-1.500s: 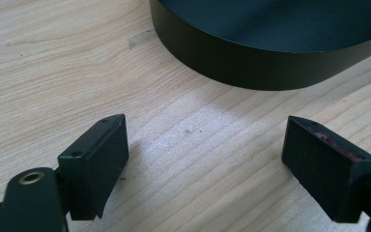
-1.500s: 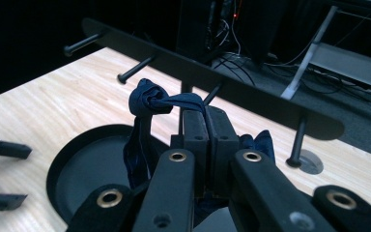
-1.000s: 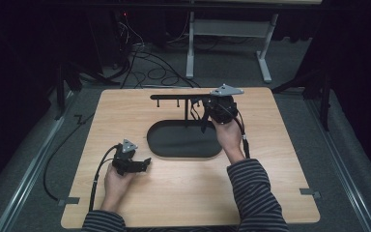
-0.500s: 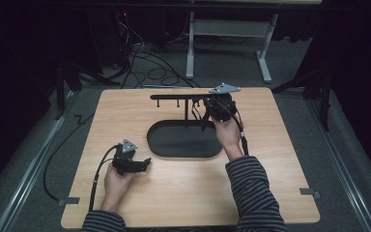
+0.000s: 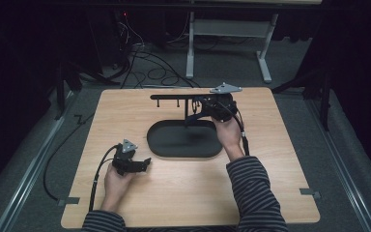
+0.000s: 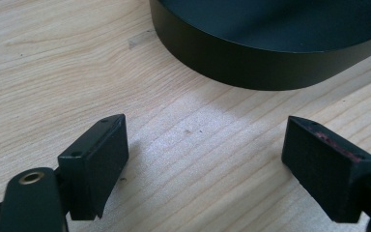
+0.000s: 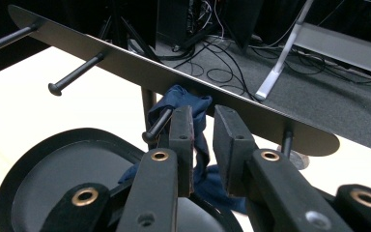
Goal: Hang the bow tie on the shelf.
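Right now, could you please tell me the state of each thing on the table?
Blue cloth: draped over a peg of the rack, hanging into the tray.
Rack: upright.
Tray: flat on the table.
Left gripper: jaws open, empty.
Right gripper: jaws just opening, cloth between.

Oval tray (image 5: 174, 145) at table (image 5: 280, 164) centre. Rack (image 5: 174, 97) behind it, toward 12 o'clock, standing on a post rising from tray's far edge, pegs (image 7: 72, 75) pointing toward the person. Cloth (image 7: 186, 104) draped on a peg beneath the rack, hanging into the tray. Right tongs (image 5: 207, 107) at 1 o'clock, beside the cloth. Left tongs (image 5: 142, 164) at 8 o'clock, just beside tray's near rim, on the table.
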